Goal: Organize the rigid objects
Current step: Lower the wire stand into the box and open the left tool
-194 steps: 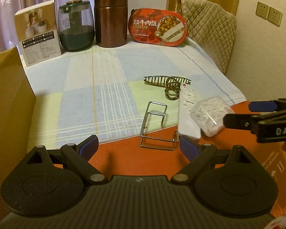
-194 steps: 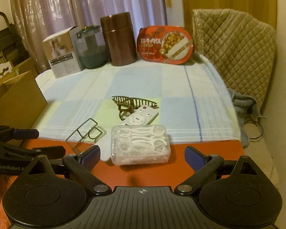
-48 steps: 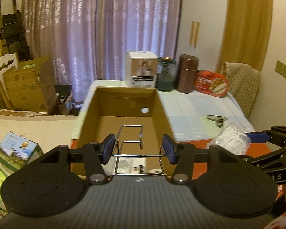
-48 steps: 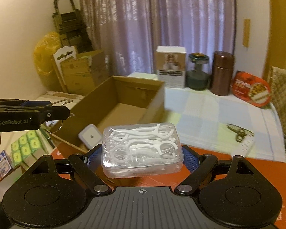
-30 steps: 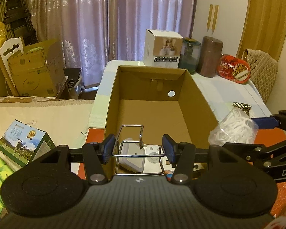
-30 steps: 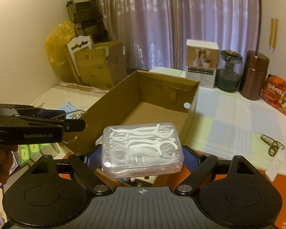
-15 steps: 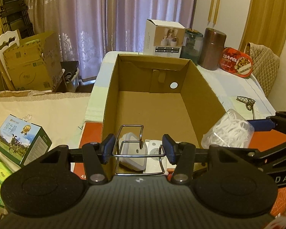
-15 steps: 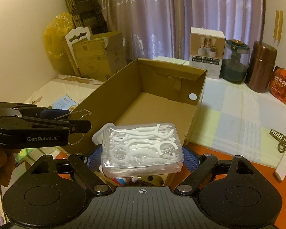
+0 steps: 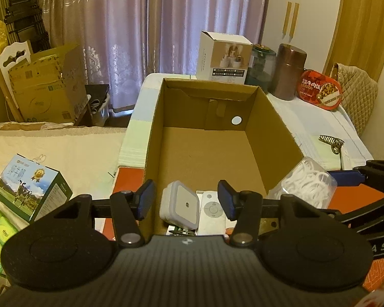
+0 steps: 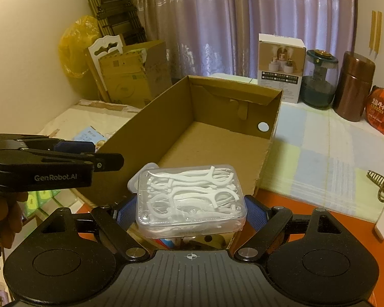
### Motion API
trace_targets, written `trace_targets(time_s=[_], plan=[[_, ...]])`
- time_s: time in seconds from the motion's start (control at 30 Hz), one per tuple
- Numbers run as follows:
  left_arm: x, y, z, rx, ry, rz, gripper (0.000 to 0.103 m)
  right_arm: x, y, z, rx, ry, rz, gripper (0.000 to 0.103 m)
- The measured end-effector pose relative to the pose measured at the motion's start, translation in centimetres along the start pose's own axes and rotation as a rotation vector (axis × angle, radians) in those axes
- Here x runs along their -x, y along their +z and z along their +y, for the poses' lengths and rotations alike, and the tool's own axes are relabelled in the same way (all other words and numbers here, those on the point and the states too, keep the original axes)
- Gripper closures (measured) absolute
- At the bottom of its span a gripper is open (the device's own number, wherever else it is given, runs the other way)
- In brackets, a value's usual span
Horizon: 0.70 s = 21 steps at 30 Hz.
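Dim warm indoor light. Sheer mauve patterned curtains (image 9: 151,33) cover the window across the back wall. Cream plaster wall (image 10: 25,51) on the left side, wooden door panel (image 9: 358,25) at right. Dark folding metal ladder (image 10: 115,18) leans in the back-left corner, yellow plastic bag (image 10: 73,47) beside it. White carved wooden board (image 9: 10,58) stands against worn brown cardboard cartons (image 9: 46,87) on the floor near the curtains. Cream quilted bed surface (image 9: 59,145) sits left of the table. Pale checked blue-and-green tablecloth (image 10: 327,138) covers the table's far part; orange-red tabletop (image 10: 345,235) shows at the near edge. Beige quilted chair back (image 9: 358,92) at the table's far right corner.
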<state>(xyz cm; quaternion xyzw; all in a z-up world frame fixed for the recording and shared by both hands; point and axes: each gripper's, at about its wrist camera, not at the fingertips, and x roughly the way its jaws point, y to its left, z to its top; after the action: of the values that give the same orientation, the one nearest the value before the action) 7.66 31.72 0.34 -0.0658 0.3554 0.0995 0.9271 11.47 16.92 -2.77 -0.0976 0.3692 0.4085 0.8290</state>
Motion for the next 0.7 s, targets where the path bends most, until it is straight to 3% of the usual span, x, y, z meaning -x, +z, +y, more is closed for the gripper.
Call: trace_targets(time_s=[0.7], plan=[[1.1, 0.1, -0.1, 0.001, 0.003, -0.011, 0.054, 0.3, -0.1, 0.0, -0.017, 0.007, -0.001, 0.020]])
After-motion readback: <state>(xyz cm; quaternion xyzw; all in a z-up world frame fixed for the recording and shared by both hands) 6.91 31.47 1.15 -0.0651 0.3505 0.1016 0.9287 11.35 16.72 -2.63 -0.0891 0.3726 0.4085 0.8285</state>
